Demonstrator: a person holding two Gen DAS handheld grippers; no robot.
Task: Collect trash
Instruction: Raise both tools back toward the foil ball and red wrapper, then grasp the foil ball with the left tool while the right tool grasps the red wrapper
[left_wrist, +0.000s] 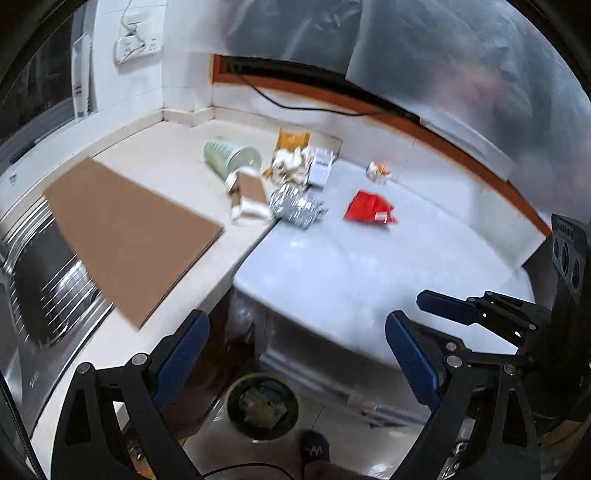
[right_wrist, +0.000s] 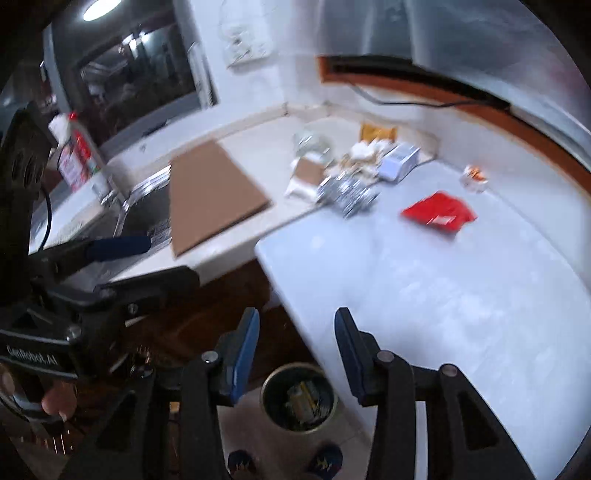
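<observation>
White tiles cover the wall behind a pale bench (left_wrist: 351, 280) that bends round a corner. Trash lies in a heap near the back of the bench. A red wrapper (left_wrist: 370, 207) lies flat by itself, a little apart from the heap. A shiny foil wrapper (left_wrist: 295, 207) lies just beside a small box (left_wrist: 248, 197). A green cup (left_wrist: 231, 157) lies on its side behind the box. A white carton (left_wrist: 320, 168) sits next to some crumpled paper (left_wrist: 290, 162). A small orange and white scrap (left_wrist: 378, 171) lies near the wall. A brown board (left_wrist: 129, 236) rests on the bench and hangs partly over a metal sink (left_wrist: 40, 291).

Down on the floor stands a round bin (left_wrist: 262, 406) with some trash already inside. Two blue slippers (right_wrist: 325, 458) show beside it.

Both grippers are high above the bin, well away from the trash on the bench. The left gripper (left_wrist: 295, 354) has its jaws spread wide with nothing between them. The right gripper (right_wrist: 297, 354) has its jaws apart too, and they hold nothing. A hand (right_wrist: 55, 400) shows at the edge of the right view.
</observation>
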